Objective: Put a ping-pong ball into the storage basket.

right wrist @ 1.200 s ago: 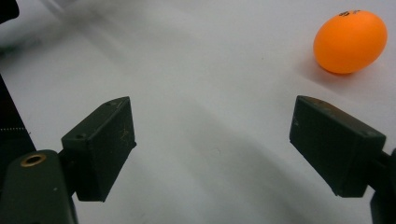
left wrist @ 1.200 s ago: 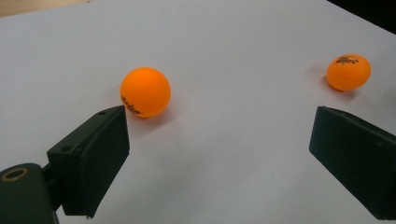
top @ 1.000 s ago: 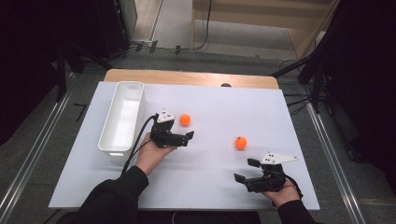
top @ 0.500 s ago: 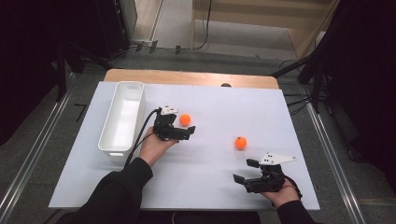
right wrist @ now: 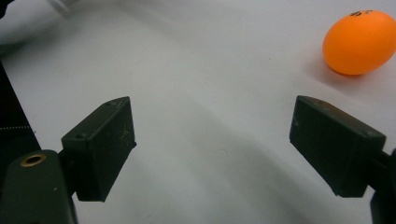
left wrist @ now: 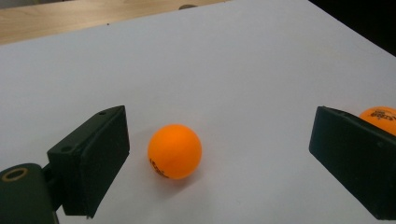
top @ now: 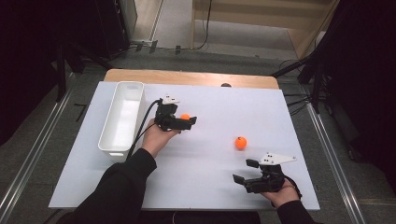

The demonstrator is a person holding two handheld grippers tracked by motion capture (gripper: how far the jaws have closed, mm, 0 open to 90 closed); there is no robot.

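The high view is evenly lit from overhead, and the white counter [top: 205, 154] is the brightest area, with the room around it falling into deep shadow at both sides. Detail there is soft and slightly grainy. In the left gripper view the light is mild and flat. A ball [left wrist: 174, 151] sits in sharp focus, with a faint shadow beneath it and dull shine on its top. The dark fingers [left wrist: 91, 165] nearest the lens look a little soft. The right gripper view is dimmer, with broad grey shadows sweeping across the white surface. A second ball [right wrist: 359, 42] appears stretched into an oval near the corner, showing lens distortion.
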